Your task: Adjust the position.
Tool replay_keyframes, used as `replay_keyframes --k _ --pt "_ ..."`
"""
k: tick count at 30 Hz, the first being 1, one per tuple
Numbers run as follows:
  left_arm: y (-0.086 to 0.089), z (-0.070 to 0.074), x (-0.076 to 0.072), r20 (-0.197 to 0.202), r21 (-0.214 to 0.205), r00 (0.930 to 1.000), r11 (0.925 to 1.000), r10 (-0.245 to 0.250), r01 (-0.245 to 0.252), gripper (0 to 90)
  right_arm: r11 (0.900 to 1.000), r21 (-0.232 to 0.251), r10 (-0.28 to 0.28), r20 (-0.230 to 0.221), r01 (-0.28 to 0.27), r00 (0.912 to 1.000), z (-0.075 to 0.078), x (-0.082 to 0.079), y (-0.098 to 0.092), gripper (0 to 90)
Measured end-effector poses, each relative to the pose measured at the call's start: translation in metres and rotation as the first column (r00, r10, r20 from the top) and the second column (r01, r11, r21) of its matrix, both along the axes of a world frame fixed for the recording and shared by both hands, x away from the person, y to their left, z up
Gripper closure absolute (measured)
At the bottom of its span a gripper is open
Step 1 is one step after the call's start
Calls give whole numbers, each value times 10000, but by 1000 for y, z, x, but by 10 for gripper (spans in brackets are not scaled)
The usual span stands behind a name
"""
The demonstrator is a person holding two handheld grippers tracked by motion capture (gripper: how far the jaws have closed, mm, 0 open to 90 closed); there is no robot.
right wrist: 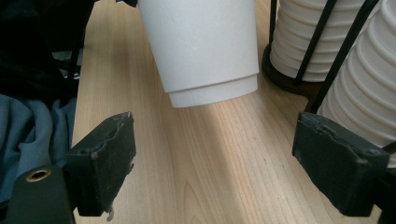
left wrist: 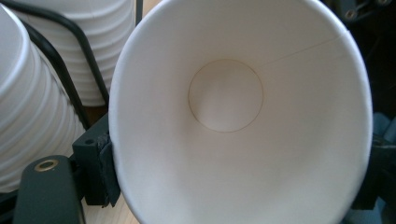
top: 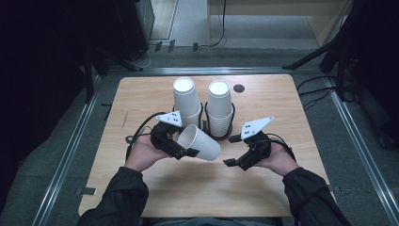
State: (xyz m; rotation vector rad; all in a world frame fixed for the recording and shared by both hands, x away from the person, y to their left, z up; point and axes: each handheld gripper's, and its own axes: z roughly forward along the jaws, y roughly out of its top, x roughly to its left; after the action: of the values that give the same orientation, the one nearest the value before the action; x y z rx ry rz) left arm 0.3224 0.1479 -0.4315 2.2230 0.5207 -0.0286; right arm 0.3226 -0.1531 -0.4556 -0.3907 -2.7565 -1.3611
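Left gripper (top: pixel 188 151) clamped on paper cup (top: pixel 200 142) rim, cup sideways at frame centre. Right gripper (top: pixel 235 162) jaws wide apart, empty; cup base just ahead of them, clear.

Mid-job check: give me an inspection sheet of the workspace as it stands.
Surface: wooden table, bare at the near side.
Job's things: one paper cup lying sideways, mouth toward the left gripper's camera; two cup stacks upright in black wire holders.
Clutter: a dark round disc near the far edge.
Grippers: left gripper shut on the paper cup; right gripper open, nothing between its fingers, cup base just ahead.
Cables: black cable trailing from the left gripper.
Surroundings: grey floor, metal rails, dark stands.
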Motion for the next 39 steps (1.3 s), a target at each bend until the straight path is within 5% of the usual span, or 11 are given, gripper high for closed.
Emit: replay_keyframes --k 11,17,26,39 --pt "-21 -8 10 98 1214 9980 9908 -620 603 148 9997 -233 31 -20 -32 10000 -8 0 5 145" --pt "-37 -7 6 329 1940 9921 9746 -1207 1121 147 9984 -499 270 -6 -270 9996 -15 -1 14 152" --pt "-56 6 -8 621 2022 9781 9622 -1987 1826 145 9952 -749 647 236 -627 9976 -21 -7 31 155" --pt "-55 2 -4 481 1552 9810 9716 -1880 1786 79 9952 -705 715 422 -684 9966 -20 -10 36 230"
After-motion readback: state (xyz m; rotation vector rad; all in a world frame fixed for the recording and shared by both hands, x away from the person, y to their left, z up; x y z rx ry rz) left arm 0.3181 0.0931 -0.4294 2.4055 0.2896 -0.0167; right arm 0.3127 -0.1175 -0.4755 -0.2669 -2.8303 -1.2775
